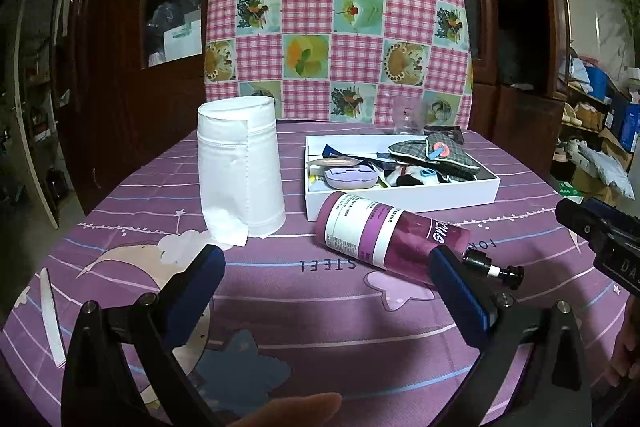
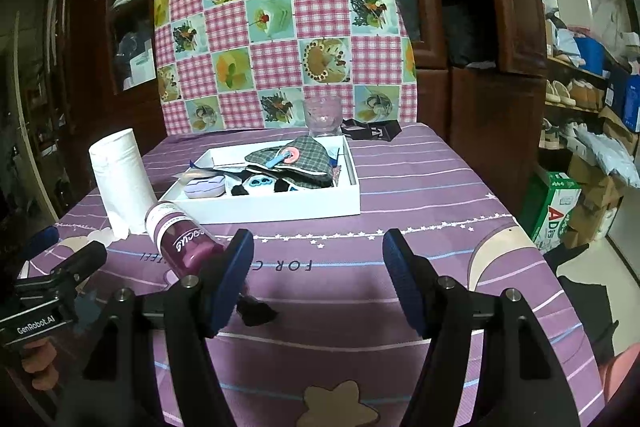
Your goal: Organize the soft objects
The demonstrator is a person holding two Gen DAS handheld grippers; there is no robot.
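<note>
"GenRobot.AI" on the left hand-held gripper; upside-down "STEEL" and "FOR" on the purple tablecloth.

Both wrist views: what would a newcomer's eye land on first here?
Probably the tall white paper roll standing upright on the purple tablecloth, with a purple bottle lying on its side beside it. Behind them sits a white tray crowded with small items, a plaid pouch on top. A pink checkered cloth hangs behind the table.
</note>
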